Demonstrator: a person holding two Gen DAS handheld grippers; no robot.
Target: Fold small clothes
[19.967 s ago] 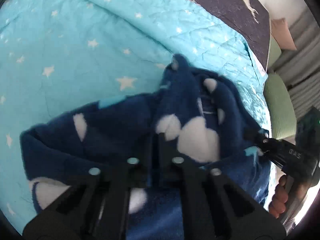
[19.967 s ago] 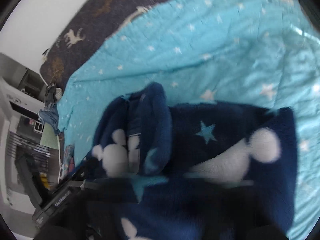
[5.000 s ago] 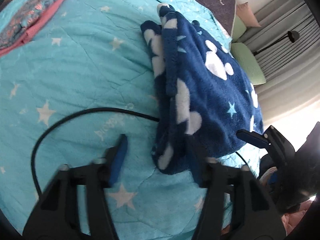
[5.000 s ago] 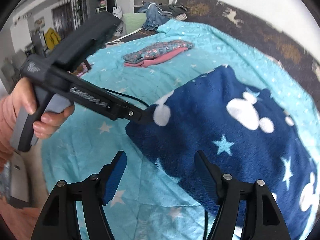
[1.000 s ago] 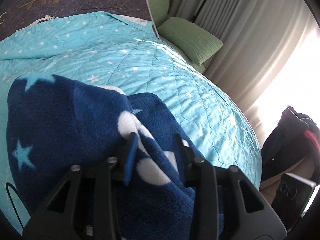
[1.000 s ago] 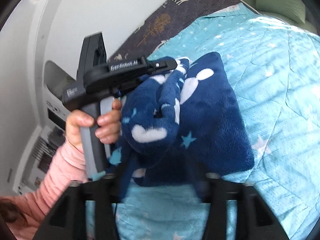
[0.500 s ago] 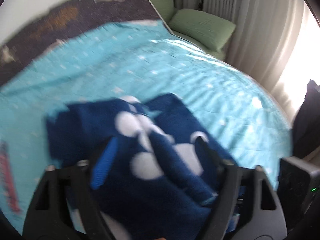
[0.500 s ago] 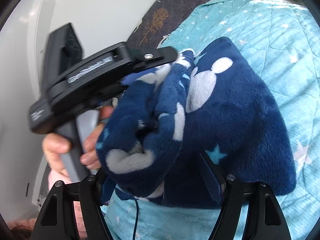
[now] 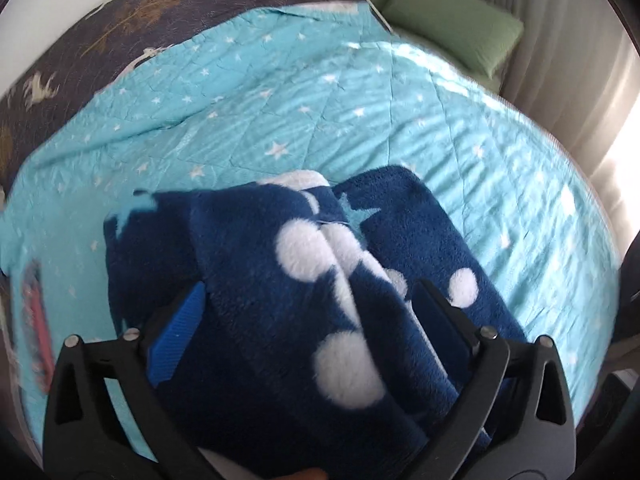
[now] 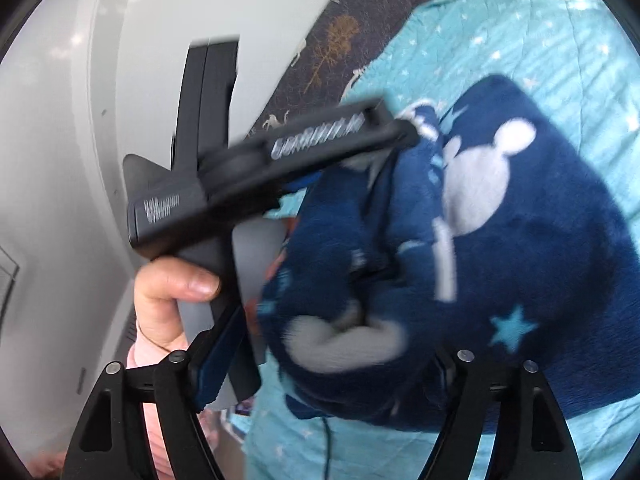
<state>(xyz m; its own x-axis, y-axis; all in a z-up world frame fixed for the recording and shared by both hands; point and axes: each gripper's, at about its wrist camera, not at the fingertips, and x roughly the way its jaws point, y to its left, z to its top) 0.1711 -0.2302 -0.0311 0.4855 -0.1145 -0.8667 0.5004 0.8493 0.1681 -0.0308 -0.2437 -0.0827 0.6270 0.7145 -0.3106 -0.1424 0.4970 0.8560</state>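
Now both tongs have just been opening: left gripper (image 9: 308,312) jaws spread wide around the folded fleece (image 9: 280,280), right gripper (image 10: 324,364) also apart, fleece between. The fleece sits bunched on the quilt (image 9: 360,100); looks released, fold near done.

Open turquoise quilt (image 9: 400,112) is seen from 10 to 2 o'clock beyond the bunched navy fleece (image 9: 300,300). Green pillows (image 9: 452,28) block at 1 o'clock, folded red clothes (image 9: 36,320) at 9.
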